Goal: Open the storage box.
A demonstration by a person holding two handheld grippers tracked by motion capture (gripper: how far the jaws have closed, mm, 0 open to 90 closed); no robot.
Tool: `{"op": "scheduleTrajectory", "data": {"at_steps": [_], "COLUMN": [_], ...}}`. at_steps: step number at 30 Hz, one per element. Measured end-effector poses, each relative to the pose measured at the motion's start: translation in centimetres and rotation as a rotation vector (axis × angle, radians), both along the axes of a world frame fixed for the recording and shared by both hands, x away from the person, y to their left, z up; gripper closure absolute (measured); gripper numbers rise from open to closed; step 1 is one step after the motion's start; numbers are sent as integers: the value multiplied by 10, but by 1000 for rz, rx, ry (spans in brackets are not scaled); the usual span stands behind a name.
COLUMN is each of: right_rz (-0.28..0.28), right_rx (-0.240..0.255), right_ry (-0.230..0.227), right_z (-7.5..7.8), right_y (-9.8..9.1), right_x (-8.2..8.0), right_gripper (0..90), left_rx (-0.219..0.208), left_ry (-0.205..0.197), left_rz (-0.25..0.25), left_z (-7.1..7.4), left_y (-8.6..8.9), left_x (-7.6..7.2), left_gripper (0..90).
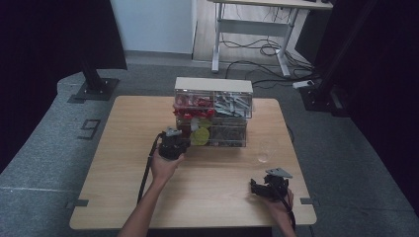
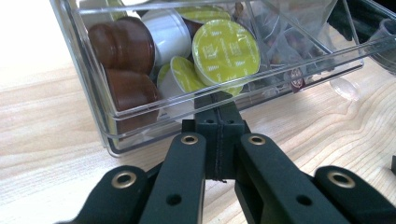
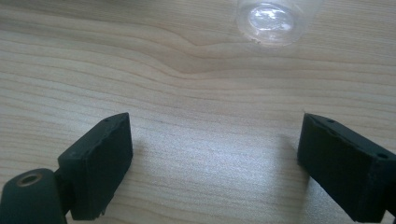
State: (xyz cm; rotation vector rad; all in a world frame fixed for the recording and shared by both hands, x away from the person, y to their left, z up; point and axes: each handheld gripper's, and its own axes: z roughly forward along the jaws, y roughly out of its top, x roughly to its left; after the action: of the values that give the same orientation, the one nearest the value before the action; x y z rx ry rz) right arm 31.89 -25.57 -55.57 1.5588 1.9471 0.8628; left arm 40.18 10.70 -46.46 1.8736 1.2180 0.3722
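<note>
Drawer-opening step judged in hand: left gripper (image 2: 219,105) clenched at front lip of clear drawer (image 2: 140,126) holding capsules (image 2: 225,50), directly ahead. Right gripper (image 3: 212,154) released over worktop (image 3: 187,93). Next move: straight, level pull outward.

Clear cup (image 3: 275,18) cut off; contents perhaps empty

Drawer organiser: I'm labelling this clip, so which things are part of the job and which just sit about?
In the job:
left claw, shut at the drawer front
clear drawer
coffee capsules

Lying about:
clear cup
right claw, open over bare table
</note>
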Motion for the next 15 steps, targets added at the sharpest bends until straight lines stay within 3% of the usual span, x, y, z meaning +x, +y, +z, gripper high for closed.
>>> {"op": "scheduleTrajectory", "data": {"at_steps": [15], "right_rz": [7], "right_rx": [0], "right_ry": [-2], "right_z": [0], "right_y": [0], "right_x": [0], "right_gripper": [123], "left_rx": [-16], "left_ry": [-23], "left_rz": [13], "left_z": [15], "left_y": [6], "left_x": [1], "left_gripper": [900]}}
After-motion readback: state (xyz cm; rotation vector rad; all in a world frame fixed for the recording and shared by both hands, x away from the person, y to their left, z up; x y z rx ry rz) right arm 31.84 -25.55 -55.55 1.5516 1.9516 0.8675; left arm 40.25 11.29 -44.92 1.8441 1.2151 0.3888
